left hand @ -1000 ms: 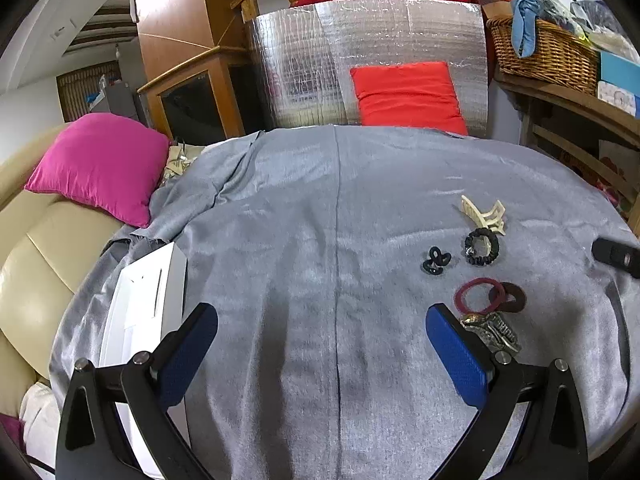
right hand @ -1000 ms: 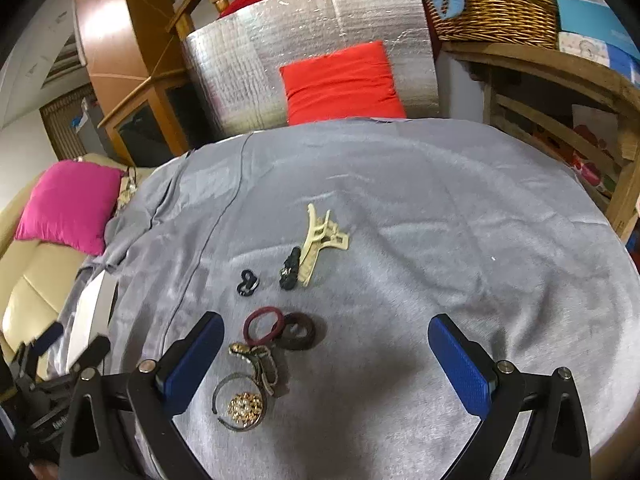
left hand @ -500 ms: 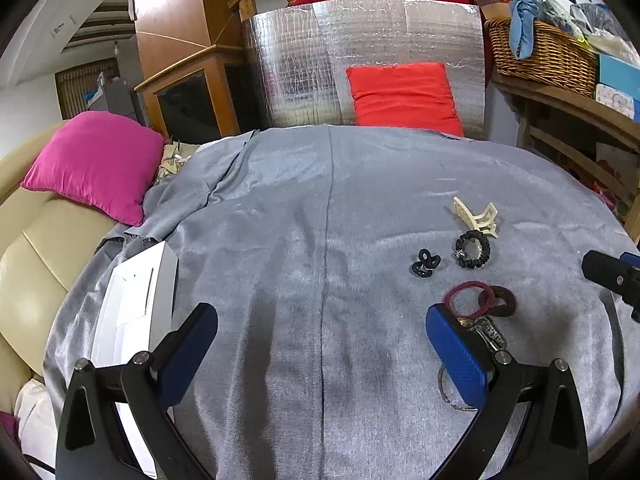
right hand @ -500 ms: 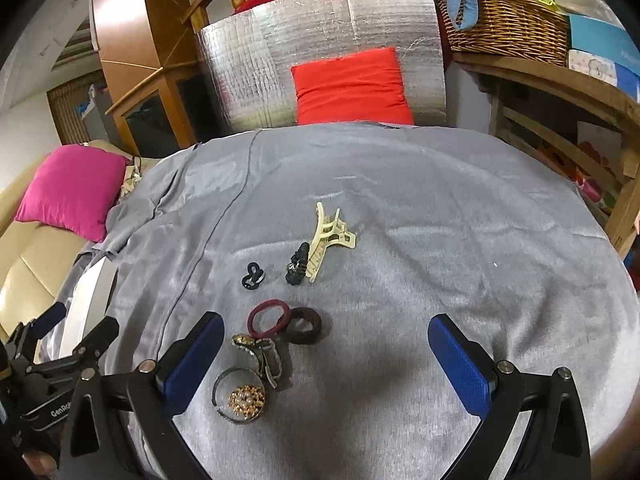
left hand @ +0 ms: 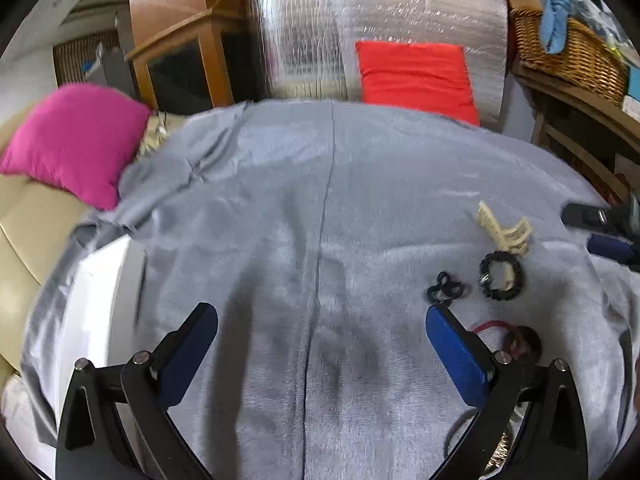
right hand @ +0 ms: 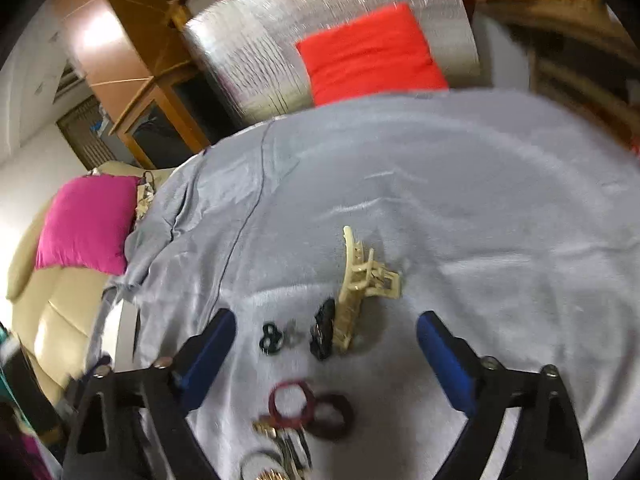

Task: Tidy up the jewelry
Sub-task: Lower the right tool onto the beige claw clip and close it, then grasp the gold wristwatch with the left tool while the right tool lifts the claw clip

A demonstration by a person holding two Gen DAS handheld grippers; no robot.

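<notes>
Hair accessories and jewelry lie on a grey cloth. A cream claw clip (right hand: 362, 280) (left hand: 505, 229) lies beside a black beaded band (left hand: 501, 275) (right hand: 323, 328) and a small black loop (left hand: 445, 290) (right hand: 270, 337). Nearer lie a red hair tie (right hand: 290, 403) (left hand: 490, 326), a dark brown hair tie (right hand: 332, 416) (left hand: 524, 342) and metal pieces (right hand: 286, 450). My right gripper (right hand: 326, 346) is open, hovering low over this cluster. My left gripper (left hand: 320, 344) is open and empty over bare cloth, left of the cluster.
A white flat box (left hand: 96, 320) lies at the cloth's left edge. A pink cushion (left hand: 76, 140) sits on a beige sofa at left. A red cushion (left hand: 414, 76) leans on a silver panel behind. A wicker basket (left hand: 568, 56) stands on a wooden shelf at right.
The right gripper has moved forward and down toward the accessories, tilting left. The left gripper has moved forward a little; the right gripper's tips now show at its right edge.
</notes>
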